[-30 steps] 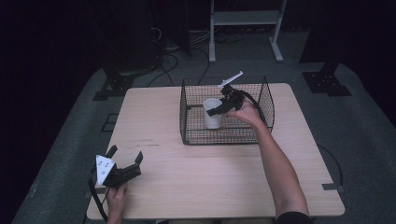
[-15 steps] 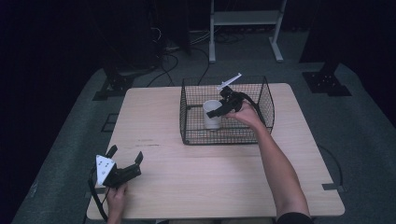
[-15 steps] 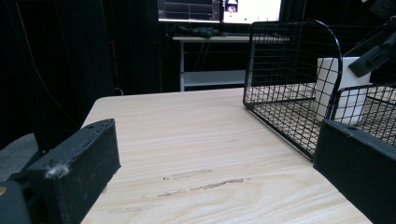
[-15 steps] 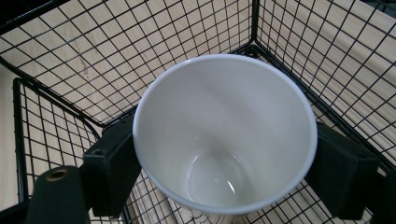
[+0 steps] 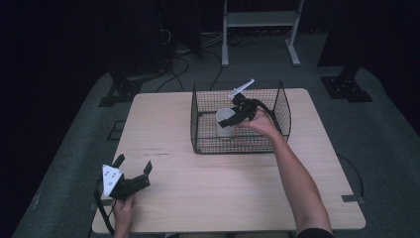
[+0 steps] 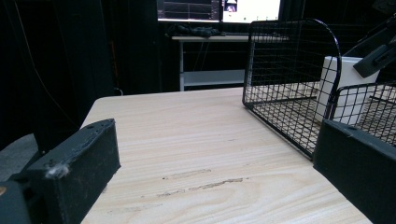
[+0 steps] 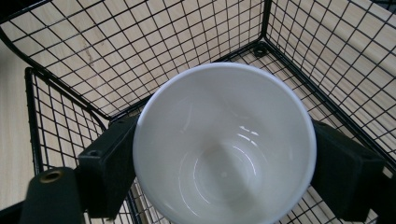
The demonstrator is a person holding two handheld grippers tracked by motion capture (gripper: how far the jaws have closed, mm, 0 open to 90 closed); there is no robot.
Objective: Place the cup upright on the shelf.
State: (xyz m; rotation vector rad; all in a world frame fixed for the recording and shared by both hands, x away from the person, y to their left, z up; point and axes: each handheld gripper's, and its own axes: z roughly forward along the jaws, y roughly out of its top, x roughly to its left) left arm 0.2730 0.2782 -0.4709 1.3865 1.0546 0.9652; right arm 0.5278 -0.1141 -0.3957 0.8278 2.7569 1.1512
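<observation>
Near the frame's upper centre, the glossy white ceramic cup (image 5: 226, 122) stands in the black wire basket (image 5: 237, 144) between the right tongs (image 5: 236, 117), just opening and seemingly still touching; rigid, slick, breakable, best gripped across its walls; left tongs (image 5: 132, 167) gape empty.

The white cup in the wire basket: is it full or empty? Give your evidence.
Empty. The right gripper view looks straight into the white cup, and its bare glossy bottom shows, with nothing inside.
</observation>
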